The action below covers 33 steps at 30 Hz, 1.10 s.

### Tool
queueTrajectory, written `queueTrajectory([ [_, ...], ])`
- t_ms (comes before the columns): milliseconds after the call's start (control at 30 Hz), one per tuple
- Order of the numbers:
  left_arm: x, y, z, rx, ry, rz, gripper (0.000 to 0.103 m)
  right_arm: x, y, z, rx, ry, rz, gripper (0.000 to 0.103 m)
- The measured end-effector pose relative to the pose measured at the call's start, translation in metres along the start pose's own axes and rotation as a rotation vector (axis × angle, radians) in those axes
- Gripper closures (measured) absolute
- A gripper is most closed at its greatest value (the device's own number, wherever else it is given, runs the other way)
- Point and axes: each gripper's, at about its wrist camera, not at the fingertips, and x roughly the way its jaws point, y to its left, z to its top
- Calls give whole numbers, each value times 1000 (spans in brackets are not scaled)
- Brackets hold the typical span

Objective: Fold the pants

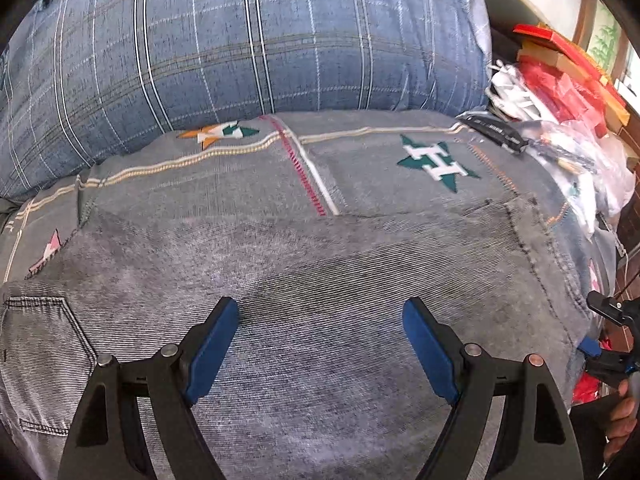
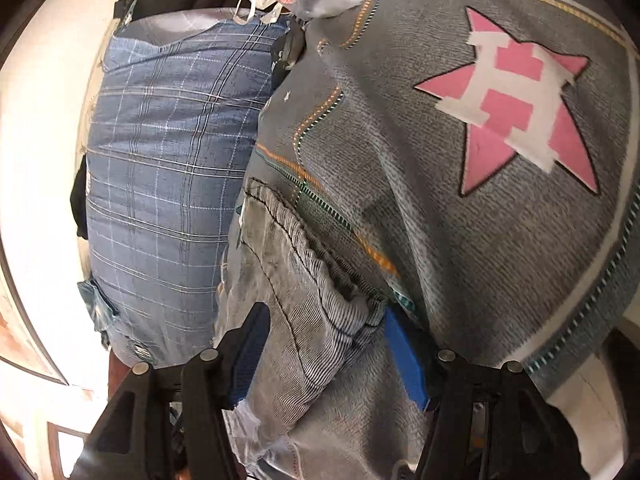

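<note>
Pants (image 1: 320, 288) of grey denim, spread flat on a grey bedspread (image 1: 360, 168) with star patches, filling the left wrist view from 9 to 3 o'clock. Left gripper (image 1: 320, 320) above the denim, jaws wide, blue pads (image 1: 216, 344) clear of the cloth. Right gripper (image 2: 324, 340) at 6 o'clock in its own view, jaws spread around a bunched hem of the pants (image 2: 312, 300); whether pinching it, cannot tell. Blue plaid pillow (image 1: 240, 40) at 12 o'clock. Plastic bags (image 1: 560, 128) at 2 o'clock.
</note>
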Motion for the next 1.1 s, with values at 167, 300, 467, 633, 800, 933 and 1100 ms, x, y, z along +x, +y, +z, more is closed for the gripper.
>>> queueTrajectory([
  [167, 12, -1, -1, 8, 29, 24, 19, 3, 4, 1, -24, 2, -54, 60],
  [300, 2, 0, 1, -6, 1, 7, 19, 2, 8, 2, -64, -11, -108, 59],
  [467, 17, -12, -5, 69, 17, 98, 16, 8, 18, 3, -124, 7, -168, 59],
  [633, 18, -13, -3, 57, 32, 104, 15, 8, 25, 3, -190, 16, -201, 77],
  [800, 17, -14, -3, 62, 36, 100, 15, -3, 46, -1, -252, -29, -191, 78],
  [933, 19, -13, -3, 60, 35, 96, 14, -13, 83, -11, -360, -58, -185, 79],
  [1100, 10, 2, 5, -6, 50, 21, 21, -17, 143, -36, -505, -76, -137, 82],
])
